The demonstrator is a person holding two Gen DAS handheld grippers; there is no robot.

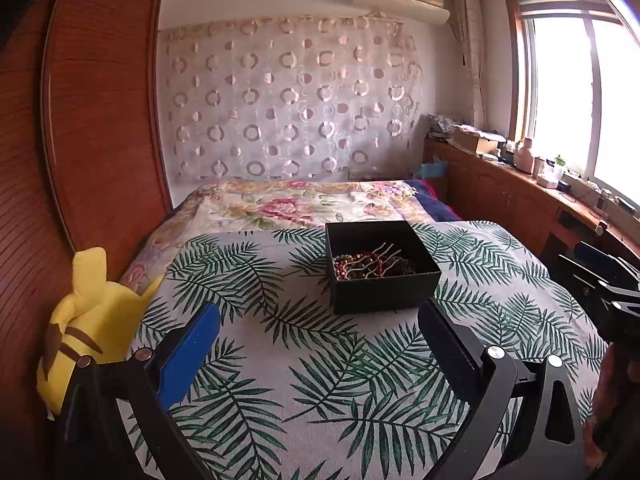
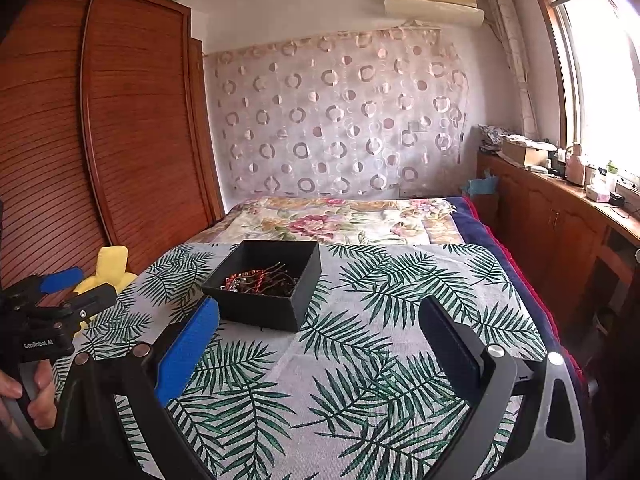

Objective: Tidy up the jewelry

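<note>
Behind everything stands a wall with a curtain [image 2: 340, 120] full of circle patterns, and a brown wooden wardrobe [image 2: 100, 128] fills the side to the left of the box. Under the box lies a bed [image 1: 280, 204] with a flower blanket, and over its near part is spread a grey cloth [image 2: 360, 340] printed with green palm leaves. On this cloth sits 1 black box [image 1: 380, 268], open at the top. Inside the box lies the jewelry [image 1: 370, 266], a mixed heap of bead bracelets and thin cords. Left of the box, at the edge of the cloth, rests a yellow plush toy [image 1: 92, 320]. Nearer than the box, both above the cloth, the left gripper [image 1: 320, 346] and the right gripper [image 2: 320, 344] each have 2 fingers spread wide with nothing between them.
</note>
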